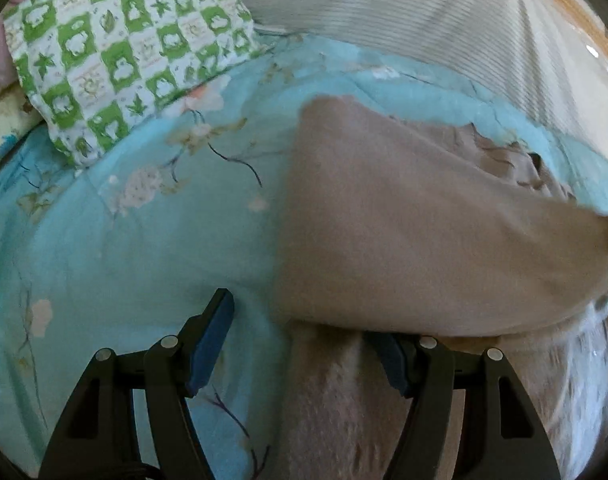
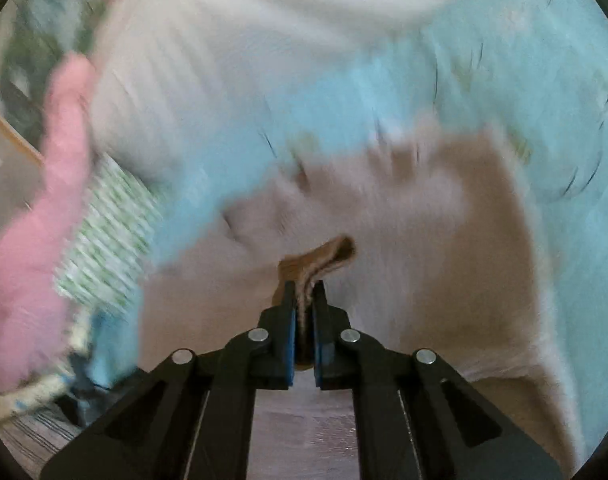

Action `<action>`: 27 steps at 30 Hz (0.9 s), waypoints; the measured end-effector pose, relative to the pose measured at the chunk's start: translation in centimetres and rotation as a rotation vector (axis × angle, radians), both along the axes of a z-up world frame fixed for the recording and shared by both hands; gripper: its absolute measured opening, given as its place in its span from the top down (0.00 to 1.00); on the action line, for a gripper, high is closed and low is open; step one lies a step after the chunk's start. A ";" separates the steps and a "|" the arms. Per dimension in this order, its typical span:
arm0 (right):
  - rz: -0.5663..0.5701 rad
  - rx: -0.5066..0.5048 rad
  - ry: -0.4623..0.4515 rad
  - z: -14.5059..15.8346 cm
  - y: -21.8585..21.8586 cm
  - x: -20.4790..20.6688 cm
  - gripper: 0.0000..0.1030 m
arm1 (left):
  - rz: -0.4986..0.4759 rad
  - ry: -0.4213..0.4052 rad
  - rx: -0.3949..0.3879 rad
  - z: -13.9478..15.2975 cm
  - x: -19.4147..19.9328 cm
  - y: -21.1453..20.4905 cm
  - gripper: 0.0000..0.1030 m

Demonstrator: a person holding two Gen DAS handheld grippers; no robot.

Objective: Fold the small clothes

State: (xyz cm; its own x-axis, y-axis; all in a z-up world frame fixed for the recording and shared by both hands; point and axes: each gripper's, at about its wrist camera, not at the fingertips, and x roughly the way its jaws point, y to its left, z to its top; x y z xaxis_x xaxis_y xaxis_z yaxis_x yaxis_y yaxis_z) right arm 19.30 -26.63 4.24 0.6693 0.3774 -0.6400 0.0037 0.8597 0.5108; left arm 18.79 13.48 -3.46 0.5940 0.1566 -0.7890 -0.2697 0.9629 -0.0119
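The right gripper (image 2: 304, 292) pinches the tan cloth's (image 2: 423, 240) edge. The left gripper (image 1: 300, 320) gapes wide, empty, over the bed (image 1: 144, 240).

A bed carries everything, spread with a light blue floral quilt (image 1: 152, 240). A beige garment (image 1: 423, 216) lies on the quilt toward three o'clock. A green-and-white checked pillow (image 1: 124, 52) rests at ten o'clock, with grey striped bedding (image 1: 403, 8) at twelve o'clock.

beige garment (image 1: 415, 220) | partly folded | on blue floral bedspread (image 1: 144, 248)
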 end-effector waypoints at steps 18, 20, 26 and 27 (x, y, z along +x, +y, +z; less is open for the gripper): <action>-0.074 -0.147 0.078 -3.9 -4.8 -2.3 0.94 | 0.192 -0.025 -0.057 -0.3 -2.3 1.6 0.29; -0.060 -0.176 0.079 -4.3 -4.6 -2.3 0.94 | 0.192 -0.014 -0.072 -0.5 -1.8 1.9 0.28; -0.109 -0.234 0.140 -3.7 -4.7 -2.9 0.90 | 0.163 0.012 -0.068 -0.6 -2.3 1.6 0.27; -0.129 -0.278 0.126 -2.8 -4.4 -3.3 0.90 | 0.154 0.012 -0.072 -0.6 -2.5 1.5 0.27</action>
State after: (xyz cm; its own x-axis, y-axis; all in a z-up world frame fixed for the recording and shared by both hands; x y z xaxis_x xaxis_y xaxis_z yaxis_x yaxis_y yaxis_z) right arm 16.04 -31.03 1.46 0.6092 0.0941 -0.7874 0.1696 0.9545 0.2452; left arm 16.26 14.95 -4.02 0.5580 0.1879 -0.8083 -0.4149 0.9067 -0.0756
